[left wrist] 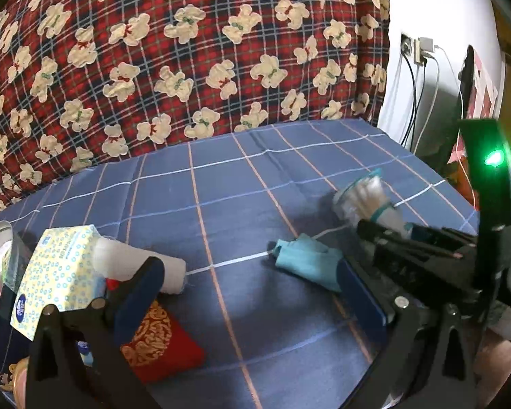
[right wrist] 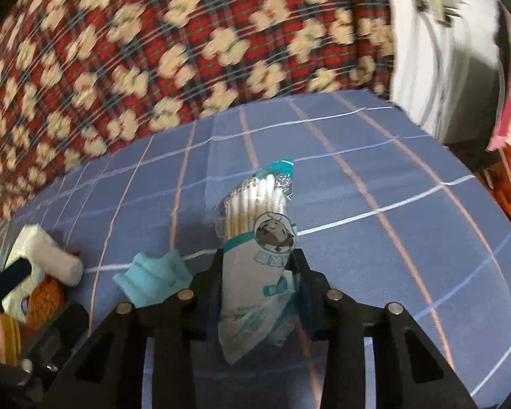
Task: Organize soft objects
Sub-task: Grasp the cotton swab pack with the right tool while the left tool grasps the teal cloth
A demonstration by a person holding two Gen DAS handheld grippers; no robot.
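Cotton swabs in a clear packet printed with a teal-and-white cartoon nurse sit clamped at the packet's lower half between the right gripper fingers, held above the blue checked bedsheet, long axis running away from the camera with the white tips pointing toward the red teddy-bear quilt; its small print is unreadable. Left of it lie a crumpled teal cloth, a white roll, a yellow-and-blue tissue pack and a red-and-gold pouch, crowded around the left gripper, whose jaws stand wide apart, holding nothing.
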